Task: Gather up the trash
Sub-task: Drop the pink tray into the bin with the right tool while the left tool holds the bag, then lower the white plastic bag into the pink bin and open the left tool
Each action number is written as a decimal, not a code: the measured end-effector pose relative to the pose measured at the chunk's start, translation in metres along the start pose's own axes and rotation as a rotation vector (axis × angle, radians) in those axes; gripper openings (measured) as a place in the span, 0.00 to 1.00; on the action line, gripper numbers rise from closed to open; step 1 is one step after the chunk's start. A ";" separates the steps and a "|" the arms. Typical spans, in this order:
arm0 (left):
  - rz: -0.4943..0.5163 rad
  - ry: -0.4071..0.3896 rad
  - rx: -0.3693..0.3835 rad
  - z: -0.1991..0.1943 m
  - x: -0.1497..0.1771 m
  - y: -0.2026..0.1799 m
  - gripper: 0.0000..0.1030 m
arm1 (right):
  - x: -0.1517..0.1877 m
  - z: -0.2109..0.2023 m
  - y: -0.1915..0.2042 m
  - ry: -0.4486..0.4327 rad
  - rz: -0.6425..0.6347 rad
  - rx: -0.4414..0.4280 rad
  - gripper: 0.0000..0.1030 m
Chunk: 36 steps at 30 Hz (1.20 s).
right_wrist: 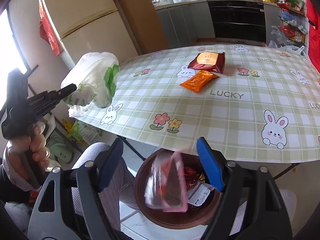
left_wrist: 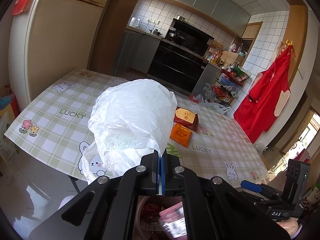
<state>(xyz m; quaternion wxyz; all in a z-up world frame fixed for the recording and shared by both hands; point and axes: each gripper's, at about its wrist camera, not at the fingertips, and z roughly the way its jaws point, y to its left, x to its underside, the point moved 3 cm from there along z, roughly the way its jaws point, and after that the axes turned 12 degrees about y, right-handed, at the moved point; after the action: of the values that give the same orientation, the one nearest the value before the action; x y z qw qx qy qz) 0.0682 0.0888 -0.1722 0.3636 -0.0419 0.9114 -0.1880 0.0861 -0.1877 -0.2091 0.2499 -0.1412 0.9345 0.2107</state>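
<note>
Two grippers: left gripper (left_wrist: 160,160) pinches a crinkled white plastic bag (left_wrist: 132,116); right gripper (right_wrist: 160,164) spread above a round brown bin (right_wrist: 144,210).

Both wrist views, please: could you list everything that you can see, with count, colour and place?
plastic bag: one, white, pinched in the left gripper at the table's near edge
dark red packet: one, on the table
orange packet: one, on the table, just in front of the dark red one
pink wrapper: one, blurred, over the bin, between the right gripper's fingers but apart from them
bin: one, brown, on the floor below the table edge, wrappers inside
table: one, green check cloth with rabbits
fridge: one, cream, behind the table
apron: one, red, hanging on the wall
left gripper: shut on the bag
right gripper: open
</note>
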 end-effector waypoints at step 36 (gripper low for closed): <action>0.307 0.243 0.331 0.029 0.063 -0.111 0.02 | 0.009 -0.062 -0.069 -0.326 0.336 0.257 0.94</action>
<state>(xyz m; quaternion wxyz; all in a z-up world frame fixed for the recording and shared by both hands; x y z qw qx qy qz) 0.0345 -0.0368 -0.1906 0.2775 0.1799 0.9010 -0.2806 0.0782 -0.2777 -0.1875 0.3744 0.0845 0.9114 0.1488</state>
